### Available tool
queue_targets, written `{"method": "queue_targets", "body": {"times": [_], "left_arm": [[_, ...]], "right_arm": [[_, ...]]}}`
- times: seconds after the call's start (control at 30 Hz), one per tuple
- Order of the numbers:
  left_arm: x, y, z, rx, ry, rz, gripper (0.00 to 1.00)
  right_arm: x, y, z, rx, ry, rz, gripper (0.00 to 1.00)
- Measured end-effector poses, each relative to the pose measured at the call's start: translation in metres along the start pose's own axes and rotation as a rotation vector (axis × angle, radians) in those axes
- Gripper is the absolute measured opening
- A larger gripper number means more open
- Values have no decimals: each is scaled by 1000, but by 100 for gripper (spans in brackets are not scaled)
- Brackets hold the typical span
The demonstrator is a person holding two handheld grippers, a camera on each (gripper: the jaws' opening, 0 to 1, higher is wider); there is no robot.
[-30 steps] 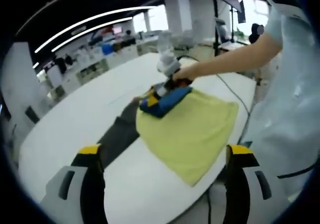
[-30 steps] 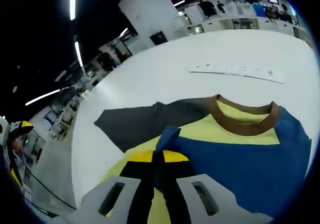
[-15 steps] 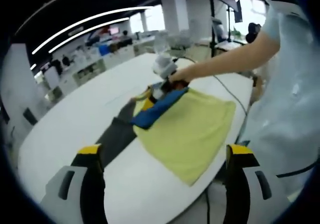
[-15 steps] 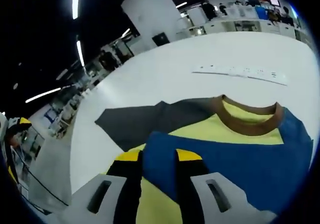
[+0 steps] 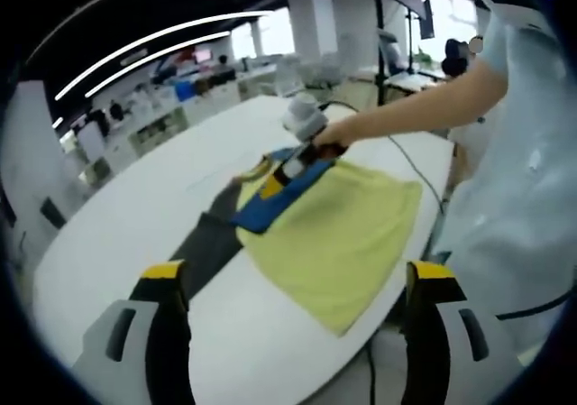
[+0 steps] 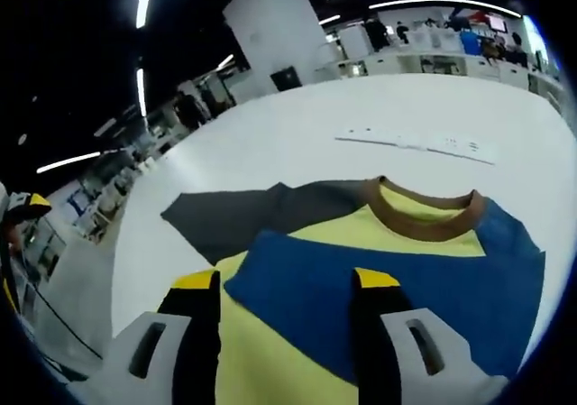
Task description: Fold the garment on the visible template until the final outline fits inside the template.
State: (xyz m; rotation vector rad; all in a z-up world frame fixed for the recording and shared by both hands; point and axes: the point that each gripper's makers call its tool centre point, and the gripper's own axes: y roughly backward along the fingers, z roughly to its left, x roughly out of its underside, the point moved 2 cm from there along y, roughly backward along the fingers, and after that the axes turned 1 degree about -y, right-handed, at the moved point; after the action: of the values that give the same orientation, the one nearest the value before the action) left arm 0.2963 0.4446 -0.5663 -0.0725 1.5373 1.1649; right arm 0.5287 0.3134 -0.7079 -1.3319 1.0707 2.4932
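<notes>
A T-shirt lies on the white table: yellow body, brown collar, one dark grey sleeve spread out sideways, one blue sleeve folded flat across the chest. My right gripper hovers just over the blue sleeve's edge, jaws open, gripping nothing. In the left gripper view a person's hand holds that right gripper over the blue sleeve. My left gripper is held back from the shirt near the table's edge, jaws wide apart and empty.
A long white strip lies on the table beyond the collar. The person in light clothes stands at the table's right edge, and a cable runs past the shirt. Office desks and pillars fill the background.
My right gripper was shut on a fold of the blue sleeve; it has opened and let go, and the sleeve now lies flat on the yellow body. The left gripper stayed put.
</notes>
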Motion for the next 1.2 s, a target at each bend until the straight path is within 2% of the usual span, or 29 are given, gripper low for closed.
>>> {"method": "queue_targets", "body": {"times": [0.2,0.3,0.4,0.57,0.67,0.87,1.2], "left_arm": [[0,-1,-2,-2,-3,1,96],[1,-1,-4,1,-5,4,96],[2,0,-7,5,-2,7,96],[3,1,-10,4,1,9,95],[3,0,-11,6,6,10,95],[5,-2,-13,10,18,20,95],[2,-7,-16,16,22,25,95]], "right_arm": [[4,11,-6,29,10,-2,73],[5,15,-6,35,15,-5,76],[9,21,-4,43,19,-8,84],[17,30,-3,54,34,1,90],[22,35,-6,68,42,11,99],[26,49,-8,79,15,-4,100],[28,81,-7,141,50,-51,100]]}}
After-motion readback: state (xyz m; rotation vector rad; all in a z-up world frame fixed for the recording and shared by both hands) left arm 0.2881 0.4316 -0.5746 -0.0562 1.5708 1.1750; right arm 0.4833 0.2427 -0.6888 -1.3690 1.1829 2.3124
